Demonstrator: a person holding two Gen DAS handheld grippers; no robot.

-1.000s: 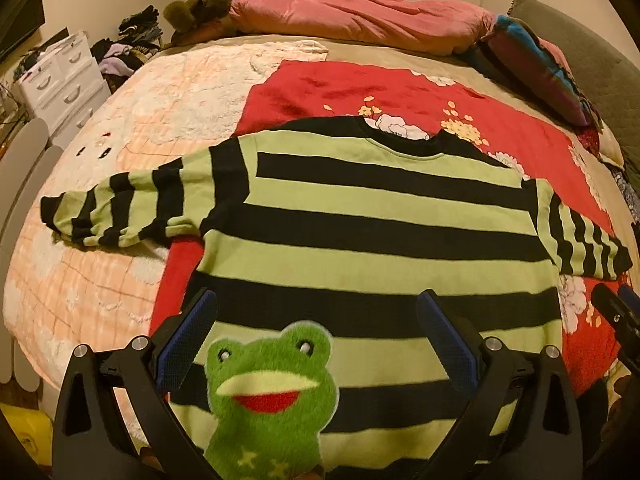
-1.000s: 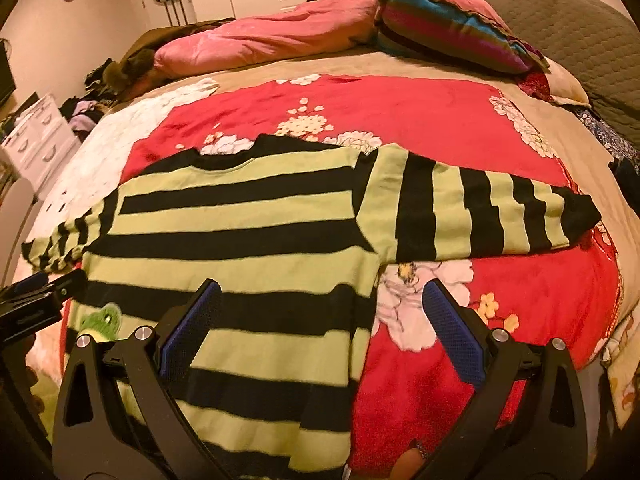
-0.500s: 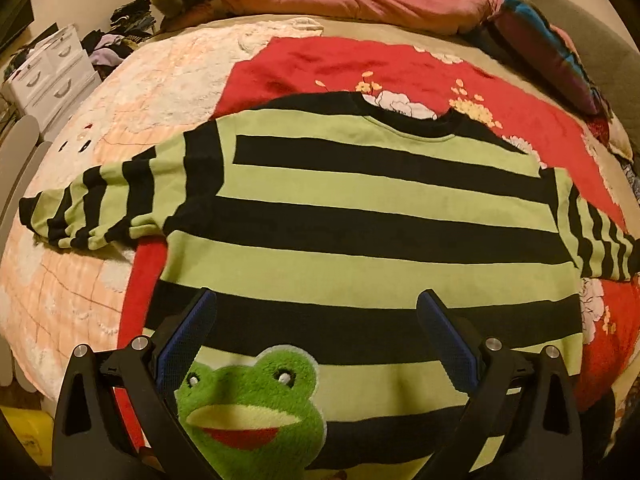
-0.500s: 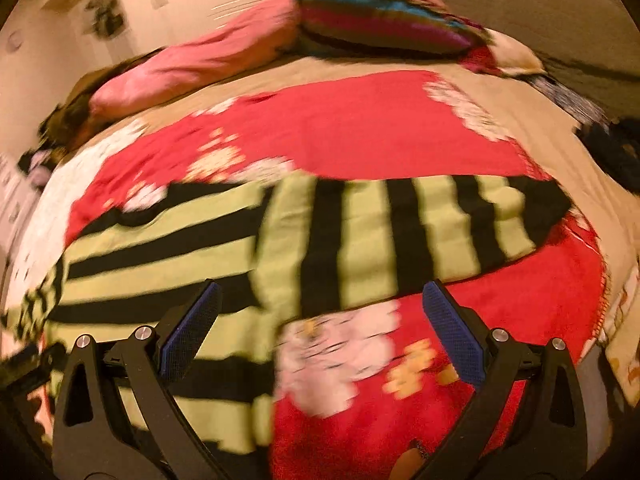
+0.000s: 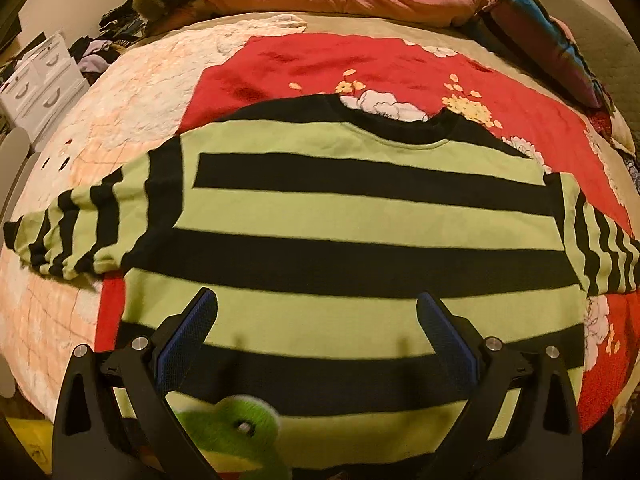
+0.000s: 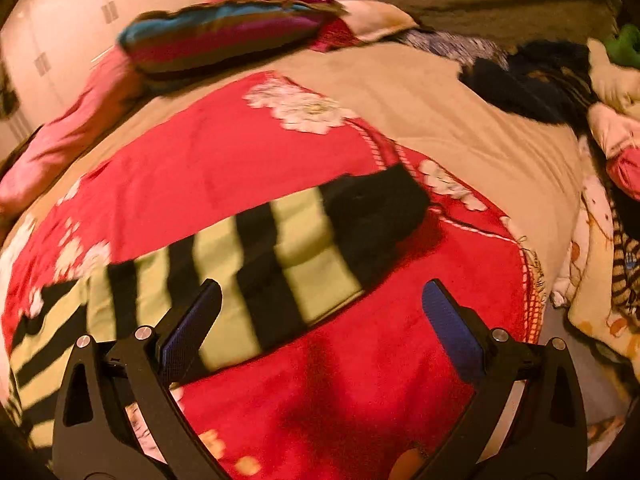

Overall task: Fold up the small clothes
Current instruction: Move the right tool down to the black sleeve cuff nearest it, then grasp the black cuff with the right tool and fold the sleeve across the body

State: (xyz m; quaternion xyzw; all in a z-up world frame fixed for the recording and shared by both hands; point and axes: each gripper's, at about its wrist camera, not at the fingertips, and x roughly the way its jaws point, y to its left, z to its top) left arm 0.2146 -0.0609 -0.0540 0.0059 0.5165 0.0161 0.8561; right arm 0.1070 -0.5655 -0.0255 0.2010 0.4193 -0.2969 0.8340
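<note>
The striped sweater (image 5: 352,248) lies flat on the bed, its right sleeve (image 6: 256,264) stretching crosswise just ahead of the right gripper (image 6: 320,320) (nearer it than the left gripper (image 5: 316,328)), both grippers spread apart and empty.

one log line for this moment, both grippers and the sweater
left gripper: open, over sweater body | right gripper: open, over its sleeve | sweater: flat on red blanket, unfolded

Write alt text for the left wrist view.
A green-and-black striped sweater lies spread flat, sleeves out, on a red floral blanket covering a bed. The open left tongs hover over its lower half, holding nothing, just above a green frog patch.
</note>
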